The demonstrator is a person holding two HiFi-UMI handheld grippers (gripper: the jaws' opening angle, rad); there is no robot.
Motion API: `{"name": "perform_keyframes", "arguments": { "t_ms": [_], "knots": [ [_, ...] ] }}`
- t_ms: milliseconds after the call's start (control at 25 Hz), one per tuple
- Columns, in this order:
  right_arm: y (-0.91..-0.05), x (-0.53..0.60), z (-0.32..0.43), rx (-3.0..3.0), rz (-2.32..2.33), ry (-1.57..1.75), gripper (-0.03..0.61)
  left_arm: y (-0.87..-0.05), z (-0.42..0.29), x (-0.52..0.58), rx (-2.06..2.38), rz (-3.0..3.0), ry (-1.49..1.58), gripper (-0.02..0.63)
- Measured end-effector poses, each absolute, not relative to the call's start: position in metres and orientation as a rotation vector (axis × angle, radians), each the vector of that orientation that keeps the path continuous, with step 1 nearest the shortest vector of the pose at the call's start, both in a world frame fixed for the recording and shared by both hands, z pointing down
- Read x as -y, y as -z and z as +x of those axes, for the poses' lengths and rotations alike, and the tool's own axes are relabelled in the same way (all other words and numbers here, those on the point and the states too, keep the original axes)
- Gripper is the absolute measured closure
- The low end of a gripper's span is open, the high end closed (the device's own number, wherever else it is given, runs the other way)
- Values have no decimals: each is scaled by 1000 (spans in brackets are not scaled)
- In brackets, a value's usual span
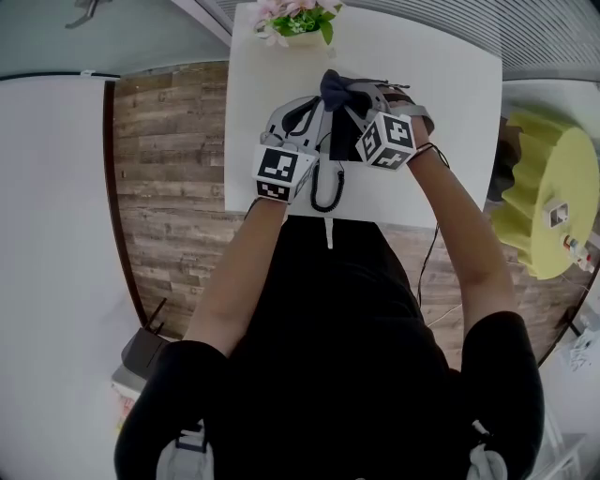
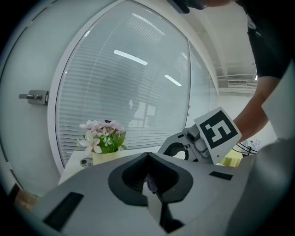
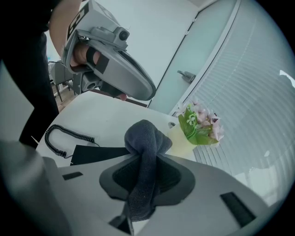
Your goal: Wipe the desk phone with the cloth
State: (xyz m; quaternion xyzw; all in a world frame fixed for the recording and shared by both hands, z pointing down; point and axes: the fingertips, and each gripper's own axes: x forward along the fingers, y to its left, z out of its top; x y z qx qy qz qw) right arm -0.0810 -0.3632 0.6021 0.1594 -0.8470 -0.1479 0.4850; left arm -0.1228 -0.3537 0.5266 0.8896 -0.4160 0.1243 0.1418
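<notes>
**Head view.** You hold two grippers, the left gripper (image 1: pixel 305 105) and the right gripper (image 1: pixel 345 101), close together above one white table (image 1: pixel 450 112). One dark cloth (image 1: pixel 335 89) sits at the right gripper's tip. One flower pot (image 1: pixel 298 21) stands at the far edge. One coiled cord (image 1: pixel 328 183) lies by the near edge.

**Left gripper view.** Your left tongs are closed together.

**Right gripper view.** Your right tongs are clamped on the cloth. Its long axis runs along the jaws, and its bunched end points far, toward the flower pot. One black desk phone (image 3: pixel 99 154) lies flat on the table, left of the cloth and beside the cord.
</notes>
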Motion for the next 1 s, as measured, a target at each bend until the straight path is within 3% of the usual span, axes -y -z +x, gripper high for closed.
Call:
{"name": "perform_keyframes", "arguments": {
  "t_ms": [1000],
  "knots": [
    [-642,281,-83,2060,295,322,482,-565,-120,304,1180,2514,-430,603]
  ]
}}
